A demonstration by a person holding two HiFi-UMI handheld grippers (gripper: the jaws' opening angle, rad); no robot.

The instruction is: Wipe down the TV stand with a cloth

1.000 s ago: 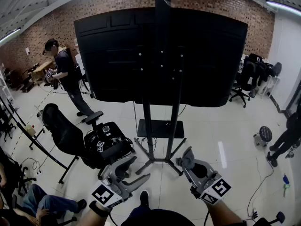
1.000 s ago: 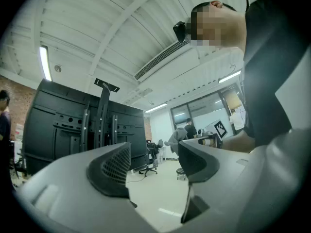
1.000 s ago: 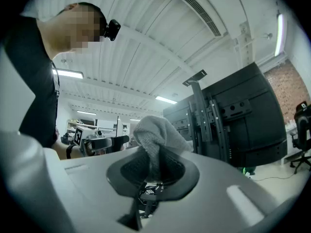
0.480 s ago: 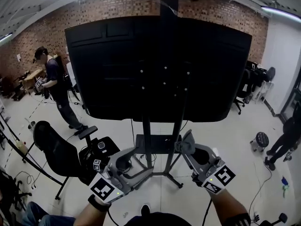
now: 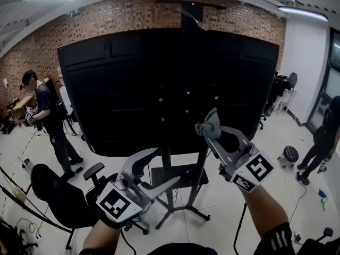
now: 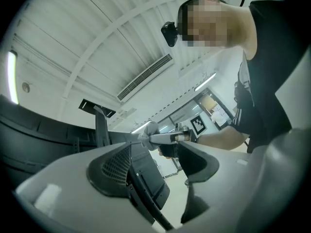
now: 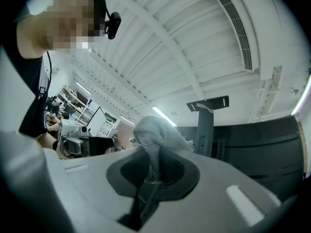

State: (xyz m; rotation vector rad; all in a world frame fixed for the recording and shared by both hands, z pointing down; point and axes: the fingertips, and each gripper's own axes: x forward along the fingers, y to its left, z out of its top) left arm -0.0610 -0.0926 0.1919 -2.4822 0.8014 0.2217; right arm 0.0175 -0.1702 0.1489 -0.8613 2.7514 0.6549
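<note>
The TV stand (image 5: 197, 193) is a black floor stand with two uprights, a small shelf between them and splayed feet; a large TV (image 5: 127, 89) hangs on it, back panel toward the camera. The grey cloth (image 5: 208, 125) is bunched at the tips of the right gripper (image 5: 210, 129), whose jaws are pinched together on it, as the right gripper view shows plainly. The cloth sits just above the top of the stand's right upright, by the TV's lower edge. Whether it touches the stand I cannot tell from the head view, though the right gripper view suggests a gap.

The left gripper (image 5: 159, 171) hangs lower, in front of the stand's left upright, jaws spread with nothing between them.

To the stand's left stand an office chair (image 5: 58, 193) and, farther off, a person (image 5: 45, 113); a stool (image 5: 290, 154) is well to its right.

This looks like the approach, with wiping not yet begun. The next move calls for pressing the cloth flat to an upright and drawing it down along the post, with the grip kept firm so the cloth does not slip out.
</note>
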